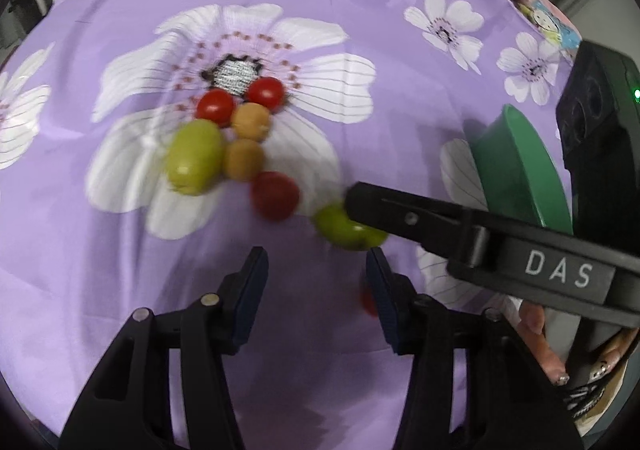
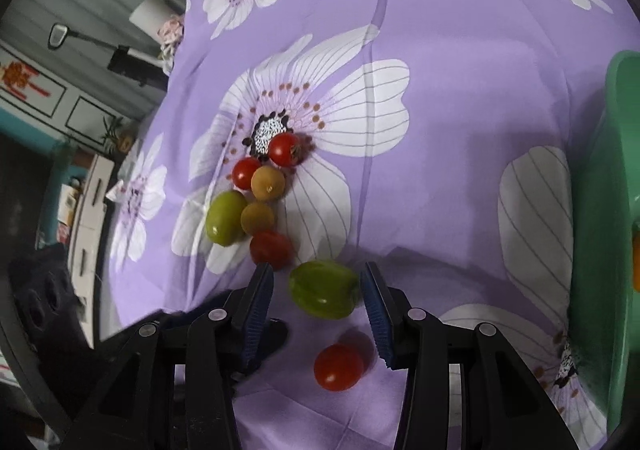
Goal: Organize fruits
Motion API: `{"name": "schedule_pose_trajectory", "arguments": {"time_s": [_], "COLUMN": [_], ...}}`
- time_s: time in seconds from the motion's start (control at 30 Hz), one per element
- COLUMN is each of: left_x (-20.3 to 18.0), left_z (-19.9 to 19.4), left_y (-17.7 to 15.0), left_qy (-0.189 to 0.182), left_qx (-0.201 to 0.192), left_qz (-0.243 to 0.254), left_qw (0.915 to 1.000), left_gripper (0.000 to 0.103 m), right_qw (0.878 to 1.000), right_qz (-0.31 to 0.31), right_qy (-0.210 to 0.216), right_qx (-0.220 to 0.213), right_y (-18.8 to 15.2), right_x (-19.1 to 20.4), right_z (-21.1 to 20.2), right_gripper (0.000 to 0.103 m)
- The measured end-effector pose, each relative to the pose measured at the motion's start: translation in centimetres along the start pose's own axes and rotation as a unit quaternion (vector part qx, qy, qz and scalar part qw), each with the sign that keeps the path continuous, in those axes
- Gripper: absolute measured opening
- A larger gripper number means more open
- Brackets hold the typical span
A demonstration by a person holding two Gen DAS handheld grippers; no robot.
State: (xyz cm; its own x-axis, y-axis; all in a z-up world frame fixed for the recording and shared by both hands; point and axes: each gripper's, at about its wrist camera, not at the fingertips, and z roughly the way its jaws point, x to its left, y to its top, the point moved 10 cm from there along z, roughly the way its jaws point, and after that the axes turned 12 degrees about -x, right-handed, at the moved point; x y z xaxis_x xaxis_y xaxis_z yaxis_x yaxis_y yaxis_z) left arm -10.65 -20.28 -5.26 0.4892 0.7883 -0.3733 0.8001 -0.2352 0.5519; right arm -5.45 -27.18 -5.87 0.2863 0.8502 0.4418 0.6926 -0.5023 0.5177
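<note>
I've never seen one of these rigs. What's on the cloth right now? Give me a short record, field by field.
surface: purple flowered cloth
fruit cluster: three red tomatoes, two tan fruits, one green fruit, close together
loose fruit: second green fruit, lone tomato
container: green bowl, at the right edge
right claw: open, astride the second green fruit, pads apart from it
left claw: open, nothing between its pads

green fruit (image 2: 323, 289) | unheld | beside red tomato (image 2: 338, 367) | on cloth (image 2: 440, 130)

green bowl (image 2: 624, 210) cut off by the right edge.
</note>
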Motion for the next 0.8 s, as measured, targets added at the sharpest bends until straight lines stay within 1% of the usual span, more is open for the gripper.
{"name": "schedule_pose_trajectory", "arguments": {"time_s": [0.07,0.17,0.27,0.3,0.5,0.6,0.8], "left_x": [-0.5,-0.9,-1.0,-1.0,-1.3,-2.2,-5.1], "left_z": [0.7,1.4,1.9,1.9,1.9,1.0,-2.1], "left_y": [-0.1,0.1,0.2,0.3,0.6,1.5,3.3], "left_qy": [-0.008,-0.014,-0.013,-0.012,-0.01,-0.011,-0.032], "left_qx": [0.006,0.01,0.013,0.009,0.004,-0.013,-0.055], "left_qz": [-0.005,-0.012,-0.014,-0.014,-0.007,0.005,0.034], "left_qw": [0.9999,0.9998,0.9997,0.9998,0.9999,0.9998,0.9974], "left_gripper": [0.041,0.038,0.032,0.031,0.031,0.031,0.03], "right_qw": [1.0,1.0,1.0,1.0,1.0,1.0,0.997], "right_qz": [0.007,0.016,0.018,0.017,0.011,0.0,-0.022], "right_qy": [0.003,0.005,0.007,0.005,0.003,0.007,0.008], "right_qx": [0.0,0.008,0.016,0.017,0.004,-0.016,-0.076], "right_y": [0.0,-0.2,-0.2,-0.3,0.0,0.6,2.4], "right_x": [-0.2,-0.4,-0.2,-0.2,-0.3,0.2,1.3], "right_z": [0.3,1.1,1.8,1.8,1.6,0.6,-3.6], "right_gripper": [0.046,0.046,0.045,0.043,0.042,0.042,0.042]}}
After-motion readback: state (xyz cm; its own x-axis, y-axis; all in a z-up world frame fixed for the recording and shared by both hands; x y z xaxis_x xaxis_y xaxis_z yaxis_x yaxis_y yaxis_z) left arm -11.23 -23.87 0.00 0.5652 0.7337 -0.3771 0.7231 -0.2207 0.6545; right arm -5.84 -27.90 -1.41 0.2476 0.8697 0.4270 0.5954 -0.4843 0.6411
